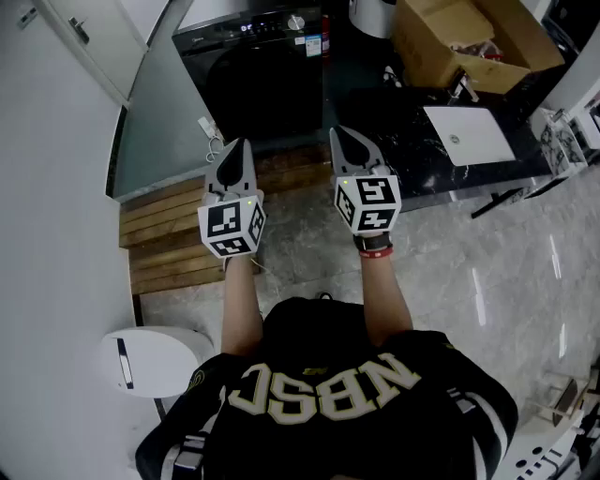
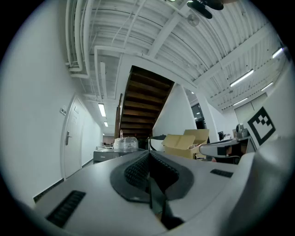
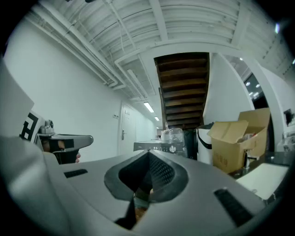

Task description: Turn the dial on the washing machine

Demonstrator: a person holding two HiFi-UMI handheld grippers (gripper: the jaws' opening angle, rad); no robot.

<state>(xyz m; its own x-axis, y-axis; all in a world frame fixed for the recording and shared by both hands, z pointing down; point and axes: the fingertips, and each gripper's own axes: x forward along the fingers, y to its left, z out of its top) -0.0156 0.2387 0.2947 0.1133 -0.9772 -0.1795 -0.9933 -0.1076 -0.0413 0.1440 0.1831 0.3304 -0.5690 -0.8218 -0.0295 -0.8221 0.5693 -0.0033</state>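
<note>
The black washing machine (image 1: 251,66) stands at the far end of the room, well ahead of both grippers. Its round dial (image 1: 296,21) sits on the top control strip, right of the lit display. In the right gripper view the machine (image 3: 159,146) and its dial (image 3: 172,149) are small and distant. My left gripper (image 1: 242,143) is shut with nothing in it, its jaws meeting in a line (image 2: 148,154). Level beside it, my right gripper (image 1: 342,132) is also shut and empty (image 3: 148,154). Both point toward the machine.
A wooden platform (image 1: 178,234) lies on the floor before the machine. At the right are a black counter (image 1: 412,159) with a white sink (image 1: 469,134) and an open cardboard box (image 1: 469,42). A white rounded unit (image 1: 150,361) stands at the lower left. The white wall and door (image 1: 84,37) run along the left.
</note>
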